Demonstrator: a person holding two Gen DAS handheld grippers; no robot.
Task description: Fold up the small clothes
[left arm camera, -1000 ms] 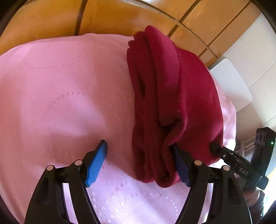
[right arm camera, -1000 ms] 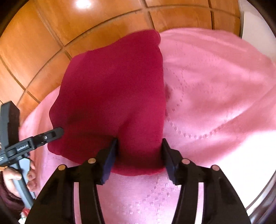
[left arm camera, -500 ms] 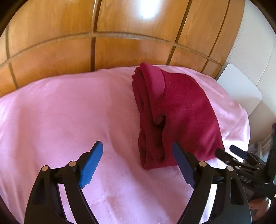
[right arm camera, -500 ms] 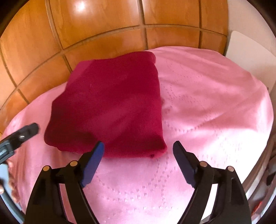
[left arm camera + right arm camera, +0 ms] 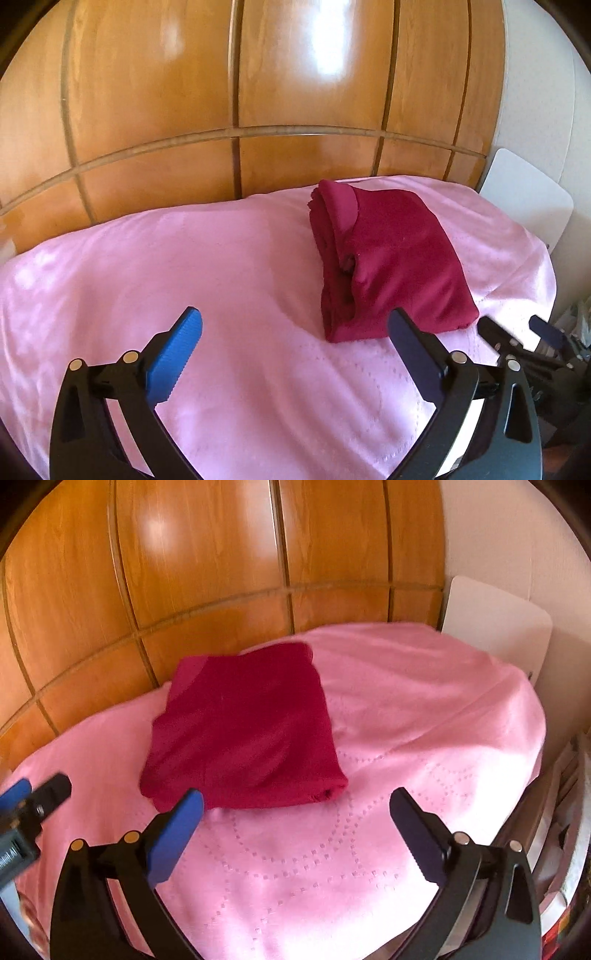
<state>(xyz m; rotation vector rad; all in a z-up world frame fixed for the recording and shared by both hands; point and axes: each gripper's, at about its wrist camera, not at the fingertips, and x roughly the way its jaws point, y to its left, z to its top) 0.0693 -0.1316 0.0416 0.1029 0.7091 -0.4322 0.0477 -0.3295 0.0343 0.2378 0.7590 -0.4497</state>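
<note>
Both your grippers, left gripper (image 5: 295, 341) and right gripper (image 5: 297, 821), have just been opening and now gape w/ nothing between them, and the folded red garment (image 5: 391, 266) on the pink blanket (image 5: 184, 266) looks soft, light, floppy, so imo grab the thick folded edge, not loose layers.

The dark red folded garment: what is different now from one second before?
Both grippers let go of the dark red folded garment and drew back; the left gripper and right gripper have just been opening, nothing between their fingers. The garment stays folded on the pink cloth.
</note>
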